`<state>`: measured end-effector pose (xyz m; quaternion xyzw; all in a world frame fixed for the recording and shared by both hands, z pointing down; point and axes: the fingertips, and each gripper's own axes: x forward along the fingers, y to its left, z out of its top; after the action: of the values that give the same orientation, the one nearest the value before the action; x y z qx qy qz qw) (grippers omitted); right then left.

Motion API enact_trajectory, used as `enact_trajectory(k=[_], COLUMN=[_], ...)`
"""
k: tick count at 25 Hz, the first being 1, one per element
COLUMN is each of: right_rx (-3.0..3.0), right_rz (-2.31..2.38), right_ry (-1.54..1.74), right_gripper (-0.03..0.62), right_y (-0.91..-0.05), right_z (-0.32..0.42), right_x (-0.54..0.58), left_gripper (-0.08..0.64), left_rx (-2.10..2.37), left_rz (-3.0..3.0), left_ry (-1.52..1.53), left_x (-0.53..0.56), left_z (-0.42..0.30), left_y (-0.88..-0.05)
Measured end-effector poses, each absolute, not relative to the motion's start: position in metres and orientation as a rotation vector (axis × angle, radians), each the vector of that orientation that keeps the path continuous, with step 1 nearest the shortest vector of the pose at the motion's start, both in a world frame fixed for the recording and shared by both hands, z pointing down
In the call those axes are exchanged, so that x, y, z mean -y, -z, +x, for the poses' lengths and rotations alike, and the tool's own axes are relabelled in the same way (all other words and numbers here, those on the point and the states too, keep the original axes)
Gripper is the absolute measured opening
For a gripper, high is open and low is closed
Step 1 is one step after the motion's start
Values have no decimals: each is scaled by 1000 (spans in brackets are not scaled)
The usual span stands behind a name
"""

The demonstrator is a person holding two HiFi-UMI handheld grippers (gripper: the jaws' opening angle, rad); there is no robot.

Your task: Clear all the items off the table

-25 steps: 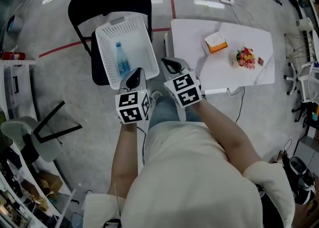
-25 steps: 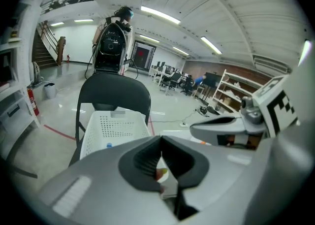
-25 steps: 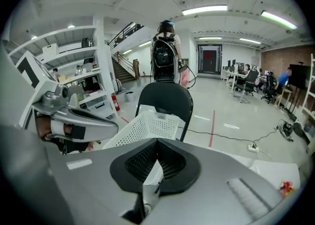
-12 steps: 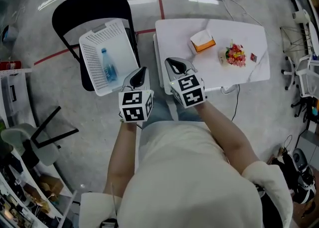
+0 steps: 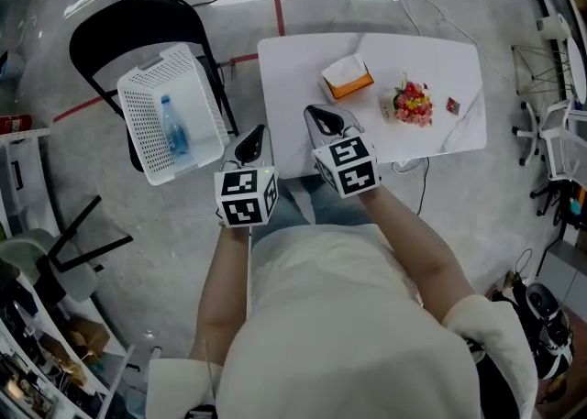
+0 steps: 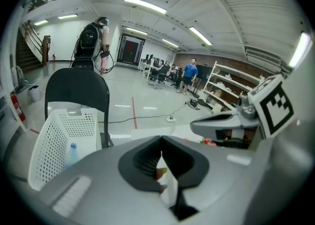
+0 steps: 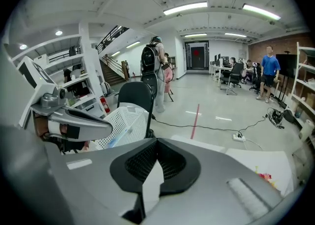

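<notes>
Both tools hang at the frame's centre over the near edge of the table (image 5: pixel 293 87). The left gripper (image 5: pixel 254 140) and right gripper (image 5: pixel 322 118) each have their jaws pressed together on nothing. Three items lie in the upper right: a tissue box (image 5: pixel 347 77), a flower bunch (image 5: pixel 413 103) and a small red piece (image 5: pixel 452 106). The box looks light and crushable, so pinch it gently across its short sides. The flowers look fragile and are best taken low. The basket (image 5: pixel 138 147) at the left holds a bottle (image 5: pixel 173 128).
</notes>
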<state>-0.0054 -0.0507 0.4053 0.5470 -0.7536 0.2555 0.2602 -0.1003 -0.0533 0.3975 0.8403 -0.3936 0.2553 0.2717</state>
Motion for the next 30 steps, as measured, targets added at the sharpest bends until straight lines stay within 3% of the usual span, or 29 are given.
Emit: enact_trajectory(k=[17, 30], right_rx=[2017, 1988], right_rz=[1233, 784], right_ry=[-557, -383], right_gripper=[9, 196], right_y=[-469, -551], right_z=[119, 156], right_x=[57, 66], left_gripper=[9, 9], left_rx=[1089, 1127], left_rz=[2168, 2068], left_ry=[-719, -726], left_x=[52, 69], left_z=[5, 39], left_y=[-451, -500])
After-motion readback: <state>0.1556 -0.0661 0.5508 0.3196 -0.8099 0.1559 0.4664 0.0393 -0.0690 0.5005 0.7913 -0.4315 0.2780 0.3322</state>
